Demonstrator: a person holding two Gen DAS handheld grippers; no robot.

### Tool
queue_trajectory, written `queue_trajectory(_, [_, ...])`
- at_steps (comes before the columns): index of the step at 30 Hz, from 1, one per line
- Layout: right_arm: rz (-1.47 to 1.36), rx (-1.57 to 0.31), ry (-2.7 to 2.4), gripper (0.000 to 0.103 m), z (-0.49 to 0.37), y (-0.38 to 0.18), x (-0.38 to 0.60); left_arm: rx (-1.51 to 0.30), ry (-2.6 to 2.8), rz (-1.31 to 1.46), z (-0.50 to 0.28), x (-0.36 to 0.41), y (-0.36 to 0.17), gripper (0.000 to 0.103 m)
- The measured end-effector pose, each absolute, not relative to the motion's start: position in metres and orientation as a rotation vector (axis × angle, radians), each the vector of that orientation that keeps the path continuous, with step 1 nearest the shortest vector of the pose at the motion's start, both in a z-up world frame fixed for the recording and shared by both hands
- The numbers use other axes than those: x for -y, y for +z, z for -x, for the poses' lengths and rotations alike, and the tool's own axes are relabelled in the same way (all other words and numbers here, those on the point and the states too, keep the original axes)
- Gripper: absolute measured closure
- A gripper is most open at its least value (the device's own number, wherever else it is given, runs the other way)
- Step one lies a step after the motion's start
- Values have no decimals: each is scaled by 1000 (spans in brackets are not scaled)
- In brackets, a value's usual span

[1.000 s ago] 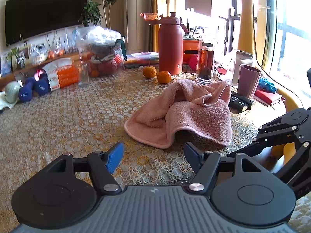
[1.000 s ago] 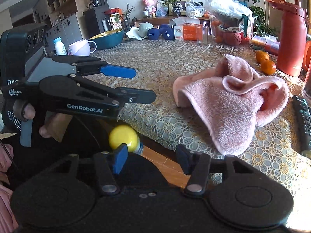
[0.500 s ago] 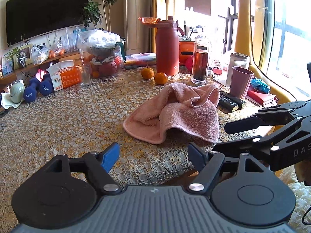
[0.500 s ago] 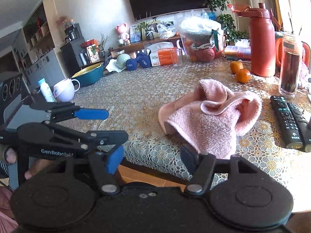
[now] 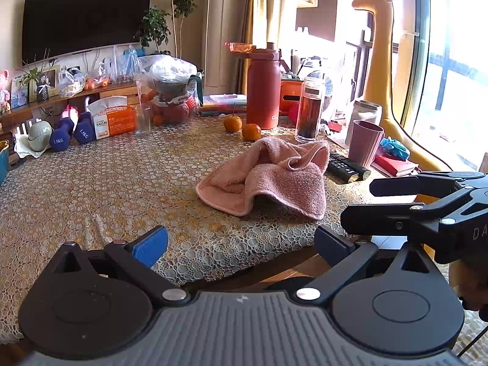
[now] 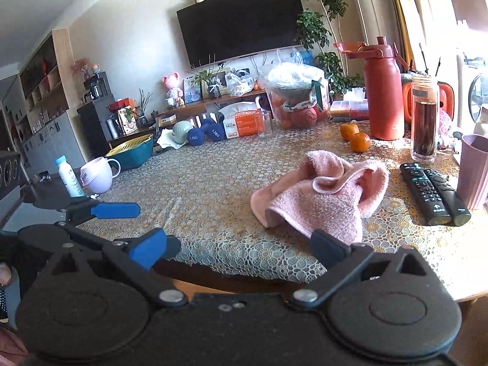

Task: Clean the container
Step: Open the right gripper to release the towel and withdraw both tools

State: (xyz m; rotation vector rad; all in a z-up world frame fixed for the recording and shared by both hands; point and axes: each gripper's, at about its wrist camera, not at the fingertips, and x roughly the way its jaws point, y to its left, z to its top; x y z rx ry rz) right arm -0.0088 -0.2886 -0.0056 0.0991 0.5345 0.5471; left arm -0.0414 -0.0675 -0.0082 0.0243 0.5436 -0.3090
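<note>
Tongs first: the left tongs [image 5: 241,241] and right tongs [image 6: 238,244] are both opening, spread wide with nothing between the pads, just short of the lace-covered desk [image 5: 91,183] edge. At one o'clock lies the crumpled pink terry towel [image 5: 268,177] — beyond it two oranges [image 5: 242,127], then the tall red flask-shaped container [image 5: 263,91] at twelve, upright near the far edge.

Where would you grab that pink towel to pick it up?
Probably at the raised fold in the middle of the towel, coming from above and the near table edge. It lies crumpled, and that ridge stands up off the table, so two fingers can pinch it. Both the left gripper and the right gripper are opening, with nothing between them.
</note>
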Motion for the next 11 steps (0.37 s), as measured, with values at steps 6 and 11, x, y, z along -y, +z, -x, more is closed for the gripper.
queue_trajectory(6, [-69, -502, 528, 1, 25, 0, 282, -525, -303, -7, 57, 60, -10, 0])
queue_trajectory(11, [-59, -492, 517, 1, 30, 2, 278, -521, -291, 13, 60, 52, -8, 0])
